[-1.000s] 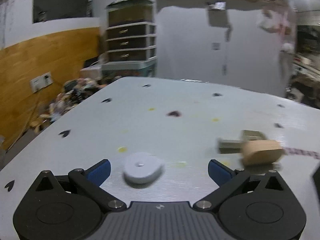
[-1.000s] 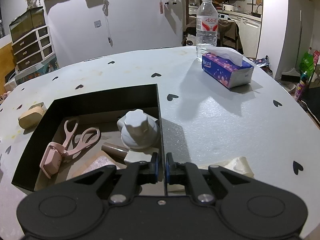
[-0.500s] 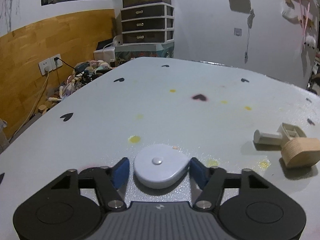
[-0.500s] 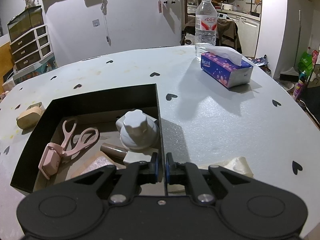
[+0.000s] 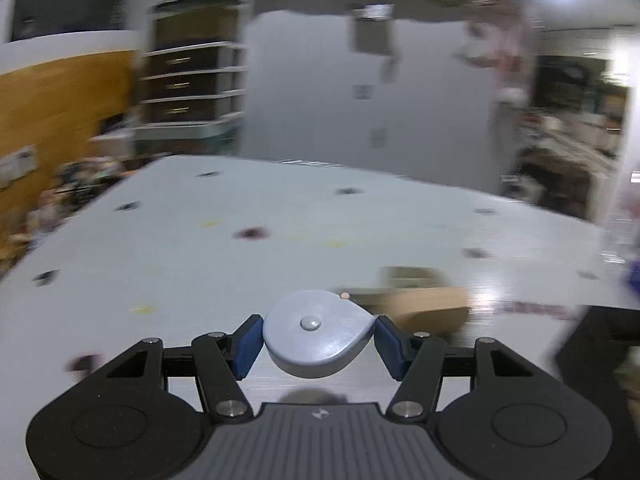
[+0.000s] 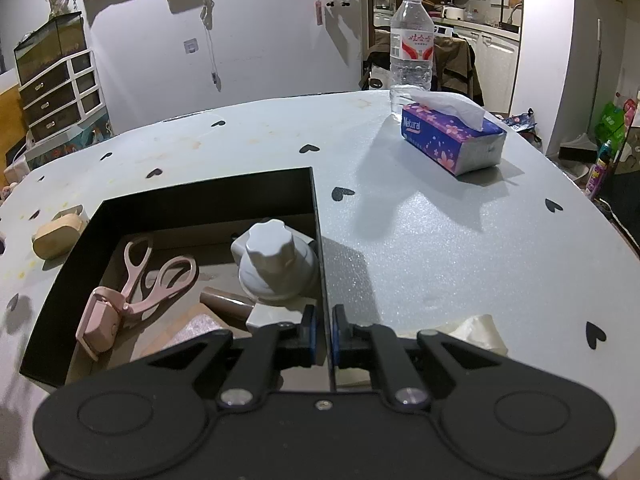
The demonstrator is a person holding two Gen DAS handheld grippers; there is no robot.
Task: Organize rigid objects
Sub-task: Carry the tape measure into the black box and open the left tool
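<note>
Only the left wrist view is showing the left gripper (image 5: 319,336) clamping the grey tape measure (image 5: 316,338); the right gripper (image 6: 322,334) is pinching the black box (image 6: 318,216) wall.

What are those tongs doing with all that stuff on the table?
A person is tidying things into a black box. The left tongs have just closed on a grey teardrop-shaped gadget and hold it above the table. The right tongs are pinching the box's wall. Pink scissors and a white knob are already inside; a wooden piece waits outside.
</note>
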